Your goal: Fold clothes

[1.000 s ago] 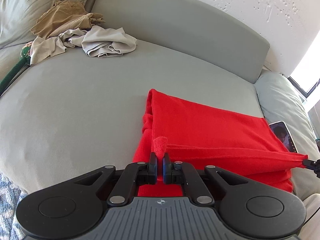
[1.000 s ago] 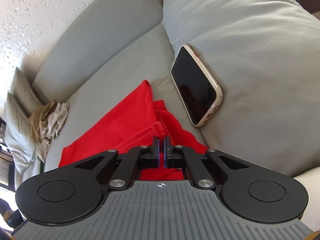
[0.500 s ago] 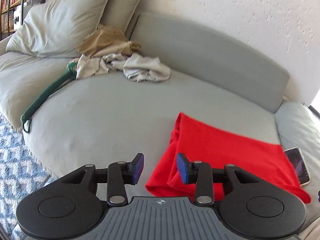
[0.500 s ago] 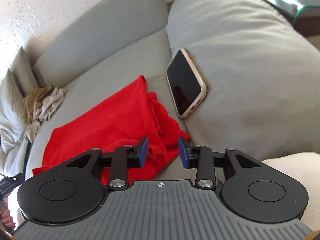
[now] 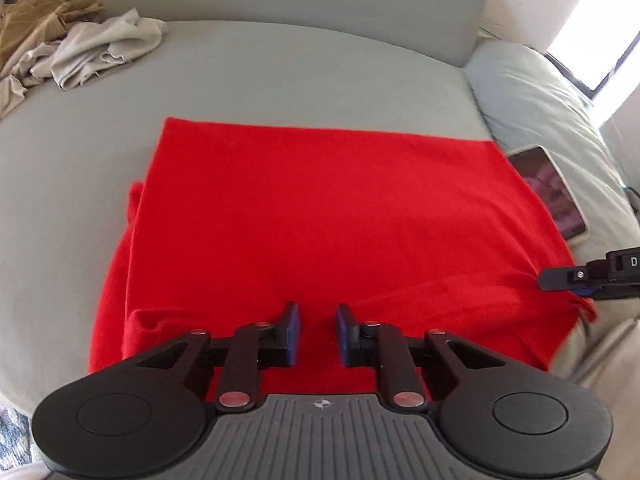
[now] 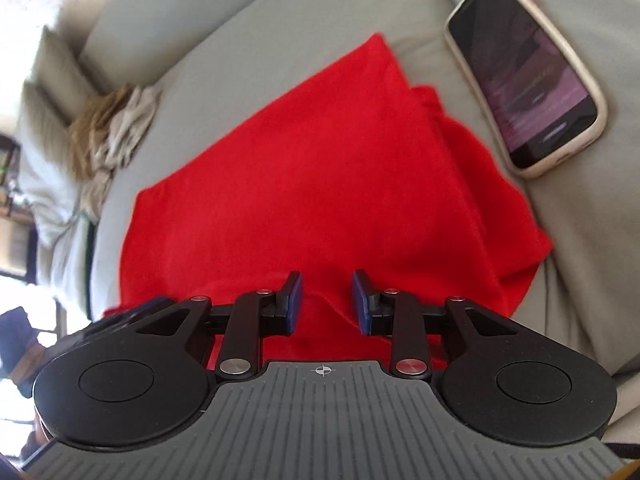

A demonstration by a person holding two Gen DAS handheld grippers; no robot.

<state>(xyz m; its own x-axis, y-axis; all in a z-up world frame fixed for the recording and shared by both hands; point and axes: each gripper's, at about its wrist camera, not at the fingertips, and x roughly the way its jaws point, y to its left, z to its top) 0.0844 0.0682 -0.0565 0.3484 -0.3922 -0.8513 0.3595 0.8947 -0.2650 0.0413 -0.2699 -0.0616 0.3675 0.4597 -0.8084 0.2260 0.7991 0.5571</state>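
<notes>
red cloth (image 5: 328, 216) lies folded into a broad rectangle on the grey sofa seat (image 5: 248, 76), its near edge reaching the seat's front edge and its right side close to the right-hand cushion (image 5: 532, 92). left gripper (image 5: 317, 334) hovers over the cloth's near edge with its jaws apart, nothing between them. right gripper (image 6: 326, 302) is likewise spread wide and empty, above the cloth's near right part; in the left wrist view its tip (image 5: 560, 278) shows at the cloth's right edge. phone (image 6: 524, 76) in a pale case rests on the right-hand cushion, just beside the cloth's right edge. crumpled beige and tan clothes (image 5: 68, 44) sit piled at the seat's far left corner, well apart from the cloth.
</notes>
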